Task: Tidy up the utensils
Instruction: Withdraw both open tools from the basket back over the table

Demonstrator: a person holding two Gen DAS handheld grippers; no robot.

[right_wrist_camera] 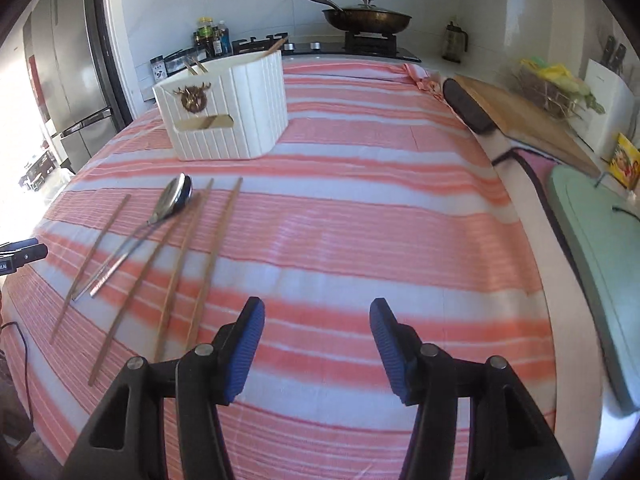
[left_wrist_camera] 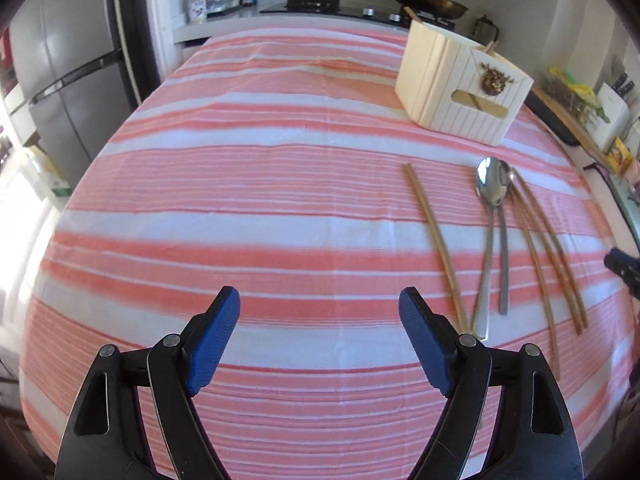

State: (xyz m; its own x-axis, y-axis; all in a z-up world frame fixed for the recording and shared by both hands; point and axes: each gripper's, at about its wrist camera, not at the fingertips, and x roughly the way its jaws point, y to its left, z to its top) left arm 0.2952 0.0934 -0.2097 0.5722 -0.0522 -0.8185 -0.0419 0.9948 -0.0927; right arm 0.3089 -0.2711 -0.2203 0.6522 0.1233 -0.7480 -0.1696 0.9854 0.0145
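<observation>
A white ribbed utensil holder (left_wrist_camera: 460, 88) stands on the striped cloth at the far right, with chopsticks sticking out; it also shows in the right wrist view (right_wrist_camera: 228, 108). Two steel spoons (left_wrist_camera: 490, 216) and several wooden chopsticks (left_wrist_camera: 434, 236) lie loose in front of it; in the right wrist view the spoons (right_wrist_camera: 168, 204) and chopsticks (right_wrist_camera: 216, 256) lie left of centre. My left gripper (left_wrist_camera: 320, 308) is open and empty, left of the utensils. My right gripper (right_wrist_camera: 316, 316) is open and empty, right of the chopsticks.
The pink and white striped cloth (left_wrist_camera: 240, 200) covers the table. A stove with a lidded wok (right_wrist_camera: 368, 16) stands behind. A wooden cutting board (right_wrist_camera: 520, 112) and a green board (right_wrist_camera: 596, 240) lie along the right. A fridge (left_wrist_camera: 68, 80) stands at the left.
</observation>
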